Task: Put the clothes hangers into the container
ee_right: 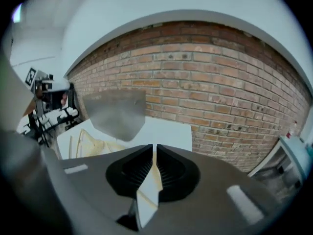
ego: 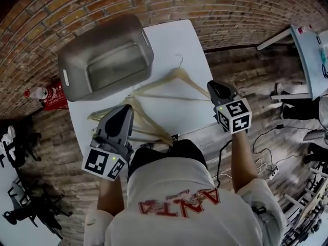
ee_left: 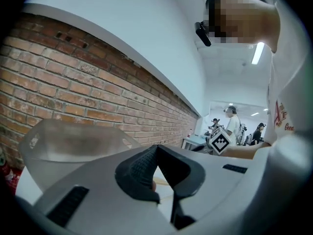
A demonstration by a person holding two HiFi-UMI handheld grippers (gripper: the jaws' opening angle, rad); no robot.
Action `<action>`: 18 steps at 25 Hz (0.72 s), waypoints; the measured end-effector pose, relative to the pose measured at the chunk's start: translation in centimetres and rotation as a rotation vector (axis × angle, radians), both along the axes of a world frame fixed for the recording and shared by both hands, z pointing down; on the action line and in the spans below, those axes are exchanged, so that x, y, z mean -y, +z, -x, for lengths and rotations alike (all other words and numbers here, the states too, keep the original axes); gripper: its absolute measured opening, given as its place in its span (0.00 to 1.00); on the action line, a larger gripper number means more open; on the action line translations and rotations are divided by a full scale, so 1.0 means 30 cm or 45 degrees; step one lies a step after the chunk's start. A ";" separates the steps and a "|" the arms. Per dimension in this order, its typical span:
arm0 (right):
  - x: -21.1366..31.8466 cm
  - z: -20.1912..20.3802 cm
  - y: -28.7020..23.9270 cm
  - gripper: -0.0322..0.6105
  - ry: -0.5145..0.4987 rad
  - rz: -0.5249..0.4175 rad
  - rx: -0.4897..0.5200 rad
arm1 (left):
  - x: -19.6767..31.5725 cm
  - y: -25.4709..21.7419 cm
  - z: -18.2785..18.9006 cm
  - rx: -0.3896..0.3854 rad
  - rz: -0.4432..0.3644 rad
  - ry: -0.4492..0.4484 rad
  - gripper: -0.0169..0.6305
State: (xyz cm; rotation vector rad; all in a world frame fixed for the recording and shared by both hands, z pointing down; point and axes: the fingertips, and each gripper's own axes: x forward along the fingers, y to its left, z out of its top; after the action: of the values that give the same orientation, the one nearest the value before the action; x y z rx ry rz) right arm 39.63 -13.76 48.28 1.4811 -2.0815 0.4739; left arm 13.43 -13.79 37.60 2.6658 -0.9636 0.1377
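Where the far left of the head view falls off the table edge, a clear bottle [ego: 35, 93] with a red cap lies beside something red. Next comes the grey plastic container [ego: 105, 55], mouth up on the far left corner of the white surface [ego: 174, 40]. Only its own bare grey bottom shows inside. In the left gripper view its rim [ee_left: 73, 141] rises just beyond the claw.

Every hanger lies outside it, on the surface. A loose bundle of wooden clothes hangers [ego: 148, 122] sprawls in front of the container, toward the person. The left claw [ego: 128, 109] hovers low over the bundle's far end. Its tips [ee_left: 156, 148] meet, closed, and a sliver of pale wood shows through the gap behind them. Whether it touches the wood I cannot tell.

Right of the bundle, a single hanger [ego: 177, 76] with a metal hook lies flat near the middle. The right claw [ego: 212, 86] sits by that hanger's right end, pointing down and closed to a thin slit [ee_right: 154, 148]. Only surface and a cream strip of wood show through that slit, beneath the claw.
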 end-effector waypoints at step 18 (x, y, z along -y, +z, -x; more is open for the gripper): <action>0.138 0.026 0.654 0.26 -0.448 0.654 -0.297 | 0.039 0.156 -0.073 0.090 0.111 -0.183 0.04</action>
State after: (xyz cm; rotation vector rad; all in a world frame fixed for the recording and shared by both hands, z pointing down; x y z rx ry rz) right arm 38.86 -17.91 67.90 0.8140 -1.8037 0.6049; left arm 15.61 -14.95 42.29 2.5182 -1.1402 0.2384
